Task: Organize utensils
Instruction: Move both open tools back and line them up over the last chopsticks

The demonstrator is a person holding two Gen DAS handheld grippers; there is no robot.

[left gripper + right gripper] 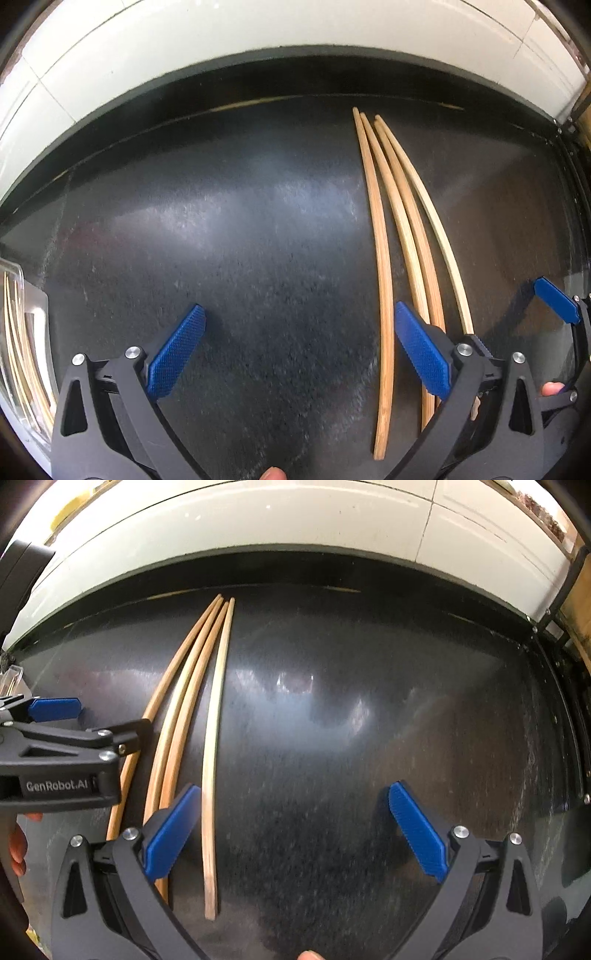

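A dark, speckled surface (229, 236) runs back to a pale tiled wall (184, 40). Four bamboo chopsticks (382, 236) lie loose on it, side by side and nearly parallel, tips fanned toward the wall, so that each can be taken singly. The left claw (299, 350) hangs just above the surface with its blue pads wide apart and nothing between them; the chopsticks lie at and beyond its right pad, one just inside. The right claw (295, 830) is likewise spread and empty, the palest chopstick (214, 738) just inside its left pad, the other three beyond it. At the far left of the left claw stands a clear container (22, 332), apparently already holding chopsticks, though its edge is distorted. Judged step: one claw must shift sideways to straddle a stick before closing.
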